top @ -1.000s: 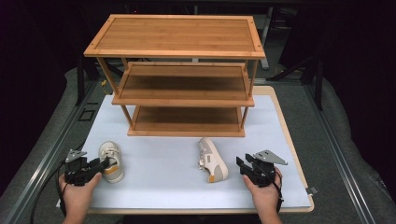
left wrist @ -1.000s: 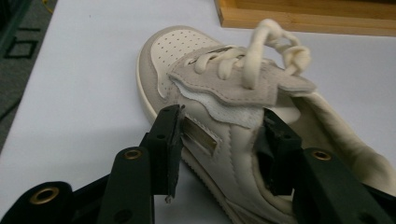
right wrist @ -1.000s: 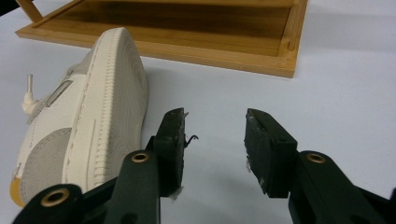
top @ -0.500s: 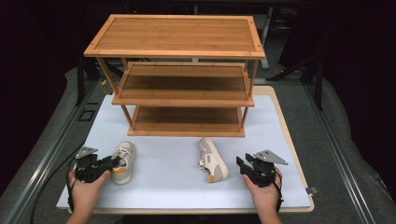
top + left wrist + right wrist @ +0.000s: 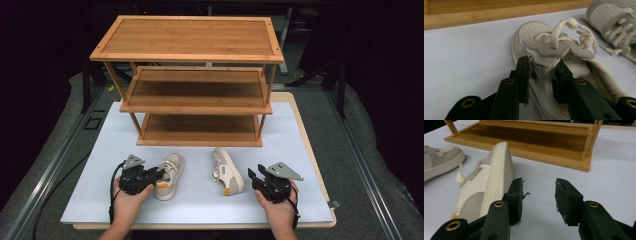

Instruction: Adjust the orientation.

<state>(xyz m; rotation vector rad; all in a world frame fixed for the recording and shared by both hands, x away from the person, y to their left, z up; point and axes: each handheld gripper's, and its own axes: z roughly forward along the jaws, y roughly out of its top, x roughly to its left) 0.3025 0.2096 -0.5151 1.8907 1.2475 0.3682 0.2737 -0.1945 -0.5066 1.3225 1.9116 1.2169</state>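
A beige sneaker (image 5: 169, 175) stands upright on the white board, left of centre. My left gripper (image 5: 157, 175) holds it from the left. In the left gripper view the jaws (image 5: 542, 63) have just been closing and pinch the sneaker's (image 5: 536, 32) side wall beside the tongue. A second beige sneaker (image 5: 227, 172) lies on its side to the right, its ribbed sole (image 5: 491, 177) facing my right gripper (image 5: 539, 186). The right gripper (image 5: 252, 176) stands open just right of that sole, with nothing between its fingers.
A three-tier wooden shoe rack (image 5: 200, 52) stands at the back of the white board (image 5: 100, 150), its shelves bare. Its bottom shelf (image 5: 529, 135) lies close behind both sneakers. Grey padding and metal rails flank the board.
My left gripper has moved right across the board with the upright sneaker, bringing it close to the lying sneaker, and its jaws have narrowed on it. The right gripper and the lying sneaker stayed put.
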